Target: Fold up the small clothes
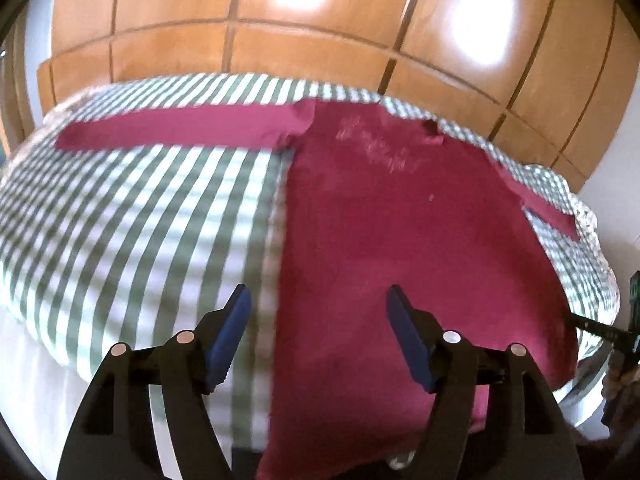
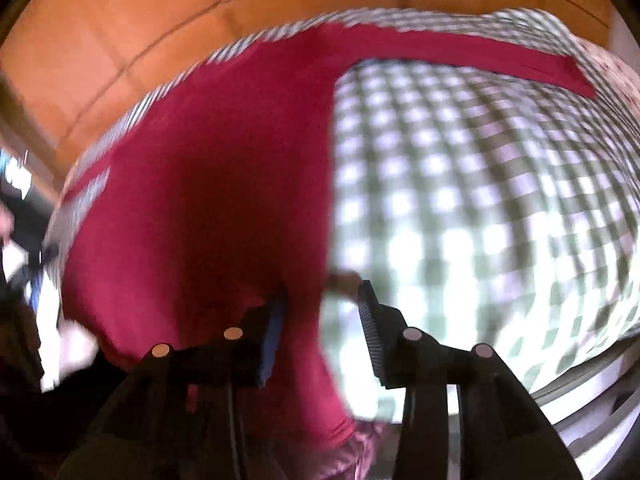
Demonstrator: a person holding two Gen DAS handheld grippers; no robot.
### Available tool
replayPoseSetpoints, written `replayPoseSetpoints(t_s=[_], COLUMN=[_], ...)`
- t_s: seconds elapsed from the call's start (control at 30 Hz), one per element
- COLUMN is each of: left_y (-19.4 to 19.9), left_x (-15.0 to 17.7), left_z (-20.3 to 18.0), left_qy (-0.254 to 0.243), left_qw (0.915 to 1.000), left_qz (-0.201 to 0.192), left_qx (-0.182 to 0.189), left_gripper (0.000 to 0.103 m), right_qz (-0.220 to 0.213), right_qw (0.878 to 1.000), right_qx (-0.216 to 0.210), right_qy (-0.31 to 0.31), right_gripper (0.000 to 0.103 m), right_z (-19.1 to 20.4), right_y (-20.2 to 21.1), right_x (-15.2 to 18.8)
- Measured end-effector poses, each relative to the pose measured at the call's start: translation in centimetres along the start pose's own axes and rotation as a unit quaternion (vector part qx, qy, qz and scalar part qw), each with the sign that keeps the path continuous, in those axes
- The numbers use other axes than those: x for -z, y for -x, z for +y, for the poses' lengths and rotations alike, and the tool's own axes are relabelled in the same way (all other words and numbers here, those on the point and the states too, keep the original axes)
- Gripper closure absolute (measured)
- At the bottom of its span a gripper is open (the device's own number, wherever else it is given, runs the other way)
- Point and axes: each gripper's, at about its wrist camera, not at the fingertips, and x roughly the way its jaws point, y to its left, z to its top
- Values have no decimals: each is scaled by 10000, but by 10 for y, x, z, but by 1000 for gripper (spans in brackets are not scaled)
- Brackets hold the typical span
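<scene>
Item one: we record a dark red long-sleeved top (image 1: 384, 216) lying spread flat, front up, on a green-and-white checked cover (image 1: 132, 216). Its body runs from the far side of the cover to the near edge, where the hem hangs slightly over. One sleeve (image 1: 176, 130) stretches straight out to the left in the left wrist view; the other sleeve (image 1: 548, 212) angles off towards the right edge of the cover. A faint pale print sits on the chest, too blurred for us to read.

Item two: the left gripper (image 1: 318, 300) hangs above the near part of the top, over its left side edge. Its jaws stand wide apart with nothing between them; the blue pads (image 1: 228, 340) touch no cloth.

Item three: the right gripper (image 2: 324, 300) sits low over the top's other side edge, near the hem. We see its jaws part-way open, a moderate gap between them; the red cloth and the checked cover show through that gap, and the pads grip nothing. This view is heavily blurred, so we cannot tell whether a fingertip brushes the fabric.

Item four: orange-brown wooden panelled doors (image 1: 320, 28) stand behind the cover. At the far right of the left wrist view we note part of the other black gripper.
</scene>
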Motion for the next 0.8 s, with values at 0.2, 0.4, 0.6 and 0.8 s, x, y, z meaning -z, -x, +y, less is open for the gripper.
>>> replayPoseSetpoints(t_s=[0.2, 0.4, 0.6, 0.8], left_y=[-43, -80, -96, -101], left_x=[-28, -23, -12, -7], left_z=[-39, -60, -62, -70], left_qy=[-339, -402, -519, -707], left_qw=[9992, 9983, 9973, 9964], left_qz=[-47, 307, 474, 458], left_qx=[183, 281, 217, 99], left_gripper=[32, 32, 25, 15], right_qz=[-712, -1177, -1429, -1196], right_qw=[9842, 9443, 9178, 9227], right_qx=[179, 363, 719, 1310], right_qy=[-1612, -3053, -3635, -3424], right_gripper=[48, 55, 56, 87], right_z=[-81, -163, -219, -241], right_y=[-11, -31, -39, -52], right_x=[-73, -138, -178, -208])
